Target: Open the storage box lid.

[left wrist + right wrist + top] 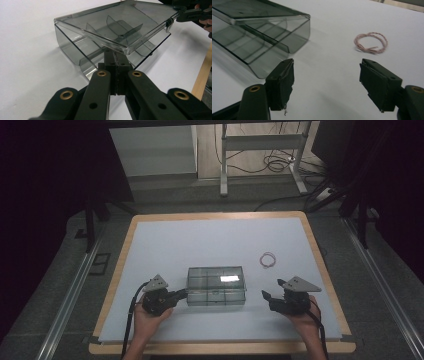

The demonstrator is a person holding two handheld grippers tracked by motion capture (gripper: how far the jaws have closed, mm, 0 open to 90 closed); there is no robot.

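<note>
A smoky clear plastic box (216, 285) with inner dividers and a hinged lid lies at the middle of the white mat. My left gripper (185, 293) is at its left side, jaws shut together. In the left gripper view, the tips (116, 58) sit against the box (112, 27) just under the lid's slightly raised edge. To the right of the box, my right gripper (265, 295) stands open and apart from it. Nothing is between its jaws (327, 67) in the right gripper view. A pink twisted wire loop (268, 259) lies on the mat beyond my right gripper, also in the right gripper view (371, 42).
The white mat (215, 240) covers a wooden table whose edge (220, 348) runs just in front of both hands. Desk legs and cables (272, 162) stand on the floor beyond the far edge. Dark curtains flank both sides.
</note>
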